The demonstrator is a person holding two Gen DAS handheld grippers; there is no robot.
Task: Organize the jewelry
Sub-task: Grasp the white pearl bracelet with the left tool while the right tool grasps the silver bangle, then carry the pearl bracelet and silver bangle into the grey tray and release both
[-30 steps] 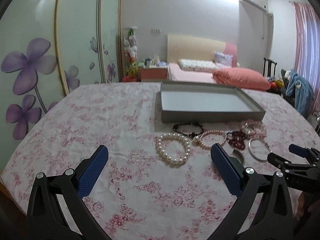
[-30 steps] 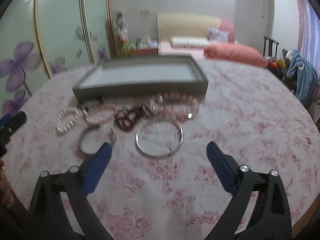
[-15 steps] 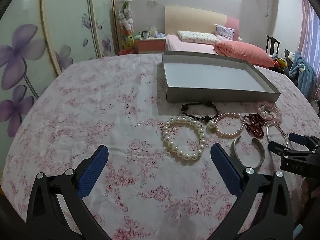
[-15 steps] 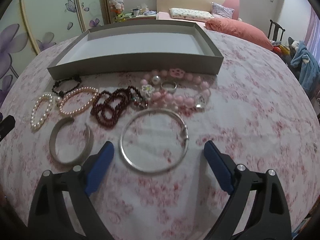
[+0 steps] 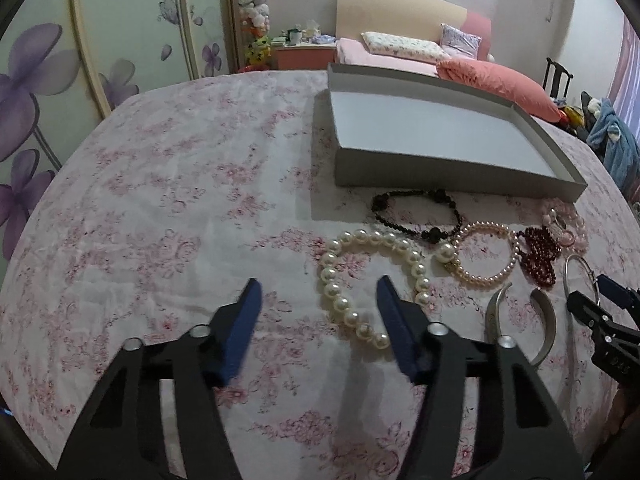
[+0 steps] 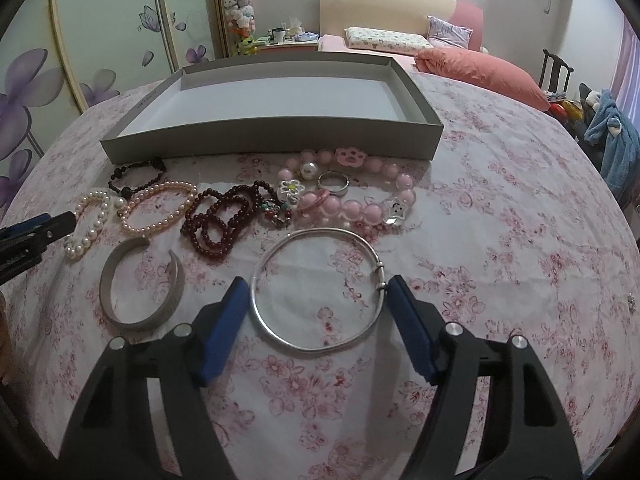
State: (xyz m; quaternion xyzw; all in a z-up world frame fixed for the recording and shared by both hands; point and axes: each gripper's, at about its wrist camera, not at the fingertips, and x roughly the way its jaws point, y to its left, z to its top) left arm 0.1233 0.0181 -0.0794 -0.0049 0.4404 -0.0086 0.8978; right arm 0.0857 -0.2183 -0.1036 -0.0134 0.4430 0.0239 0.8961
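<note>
The right gripper is open, and its two blue fingers stand on either side of the thin silver bangle, which lies flat on the cloth in the lower middle of the right wrist view. The fingers are close to the bangle's rim, but whether they touch it I cannot tell. The left gripper is open too and holds nothing; its right finger is just beside the lower end of the white pearl bracelet, and its left finger is over bare cloth.

To the left of the bangle in the right wrist view lies the open silver cuff. Above them, in a row across the middle of the frame, are the small pink pearl bracelet, the dark red bead strand, the pink bead bracelet with charms and, inside its loop, a metal ring. The black bead bracelet lies near the front wall of the grey tray, which sits in the upper middle of the frame. All this rests on the table with a pink flowered cloth.
</note>
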